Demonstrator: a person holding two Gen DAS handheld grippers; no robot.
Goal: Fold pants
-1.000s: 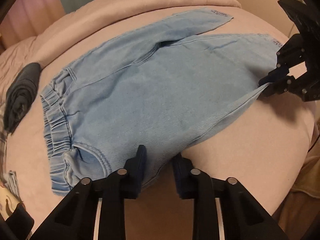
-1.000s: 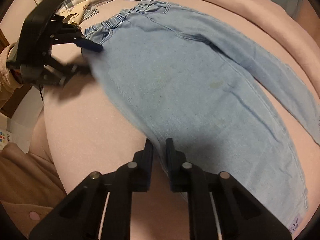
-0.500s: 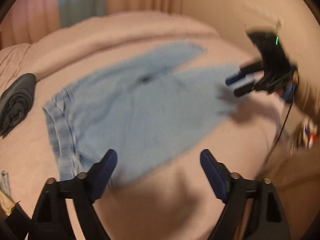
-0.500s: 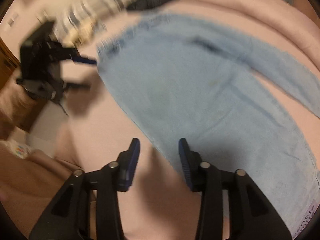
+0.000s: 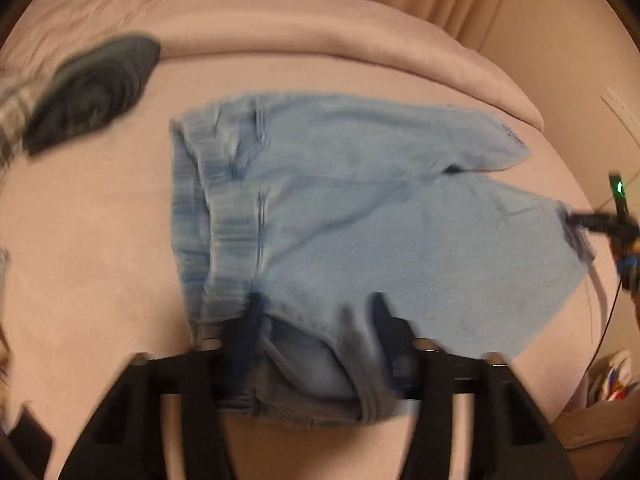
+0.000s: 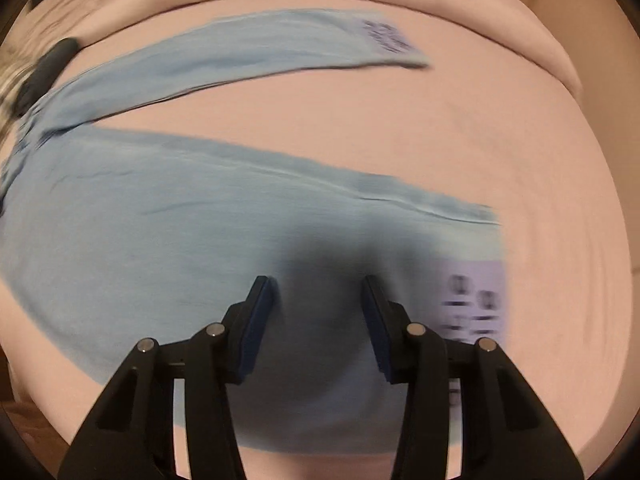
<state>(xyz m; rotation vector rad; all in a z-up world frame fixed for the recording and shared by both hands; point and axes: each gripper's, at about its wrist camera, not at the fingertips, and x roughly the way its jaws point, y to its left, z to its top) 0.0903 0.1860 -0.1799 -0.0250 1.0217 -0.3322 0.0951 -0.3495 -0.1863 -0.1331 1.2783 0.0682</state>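
Note:
Light blue denim pants [image 5: 360, 208] lie flat on a pink bed [image 5: 100, 248], waistband to the left, legs to the right. My left gripper [image 5: 316, 320] is open, its jaws straddling the near waistband corner and hip. In the right wrist view the pants [image 6: 160, 216] show two spread legs, each with a printed label at the hem. My right gripper [image 6: 318, 300] is open just above the near leg's hem, casting a dark shadow on it. The right gripper [image 5: 600, 220] also shows at the far right edge of the left wrist view, by the near leg's hem.
A dark folded garment [image 5: 92, 88] and a plaid cloth [image 5: 12, 116] lie at the bed's back left. A rolled pink duvet [image 5: 320, 28] runs along the far side. The bed's edge curves off at right, with floor clutter [image 5: 612, 380] below.
Both grippers let go of the pants' near edge and opened. The left moved to the waistband corner, the right to the near leg's hem. The pants now lie flat.

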